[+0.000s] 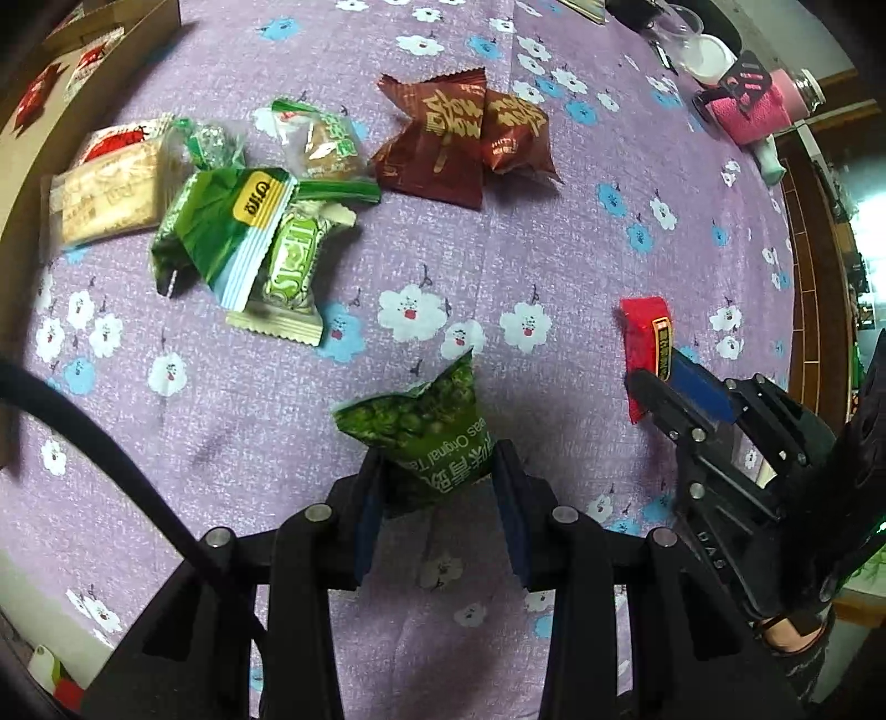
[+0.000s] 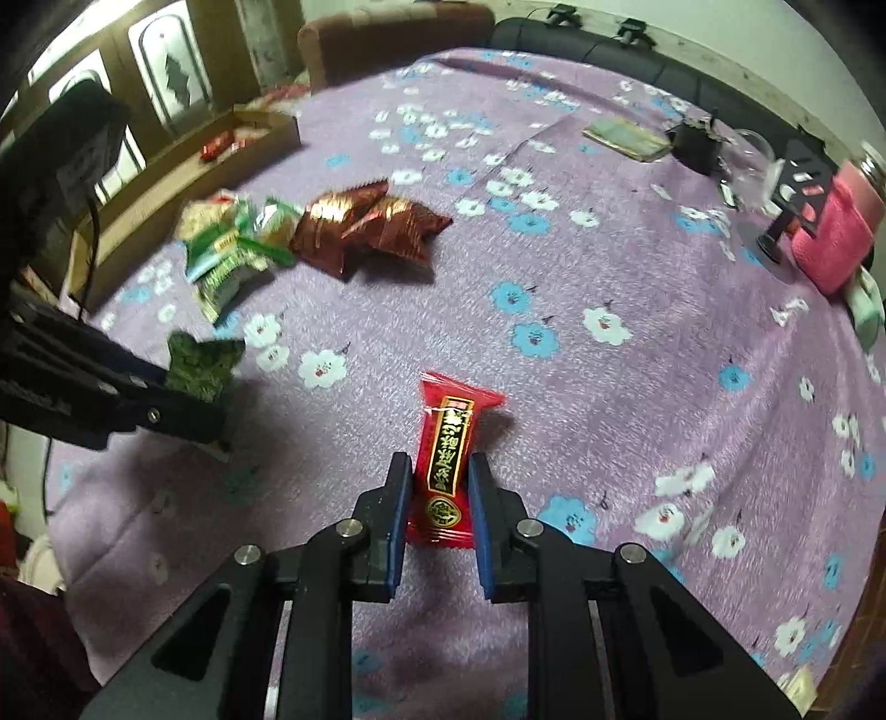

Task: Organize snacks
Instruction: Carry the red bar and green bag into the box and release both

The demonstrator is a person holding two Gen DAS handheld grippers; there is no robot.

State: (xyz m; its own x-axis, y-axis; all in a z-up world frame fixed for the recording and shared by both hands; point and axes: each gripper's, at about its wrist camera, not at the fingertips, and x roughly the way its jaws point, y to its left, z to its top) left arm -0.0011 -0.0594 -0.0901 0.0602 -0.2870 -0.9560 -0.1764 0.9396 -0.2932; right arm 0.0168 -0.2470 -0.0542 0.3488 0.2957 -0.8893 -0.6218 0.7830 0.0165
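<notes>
My left gripper (image 1: 438,468) is shut on a green pea snack packet (image 1: 423,429), held just above the purple flowered tablecloth (image 1: 554,249). The same packet (image 2: 202,363) shows at the left of the right wrist view, in the left gripper (image 2: 183,399). My right gripper (image 2: 440,471) is shut on a red snack bar (image 2: 448,448) with a black and gold label. From the left wrist view that red bar (image 1: 645,343) sits at the right, in the right gripper (image 1: 656,382). Loose snacks lie beyond: two dark red packets (image 1: 462,135), green packets (image 1: 249,232) and a beige biscuit pack (image 1: 105,194).
A cardboard box (image 2: 183,166) with red snacks stands along the far left table edge. At the far right are a pink-wrapped jar (image 2: 836,232), a black stand (image 2: 797,183), a clear cup (image 1: 686,36) and a flat packet (image 2: 626,138). Dark seating lies beyond the table.
</notes>
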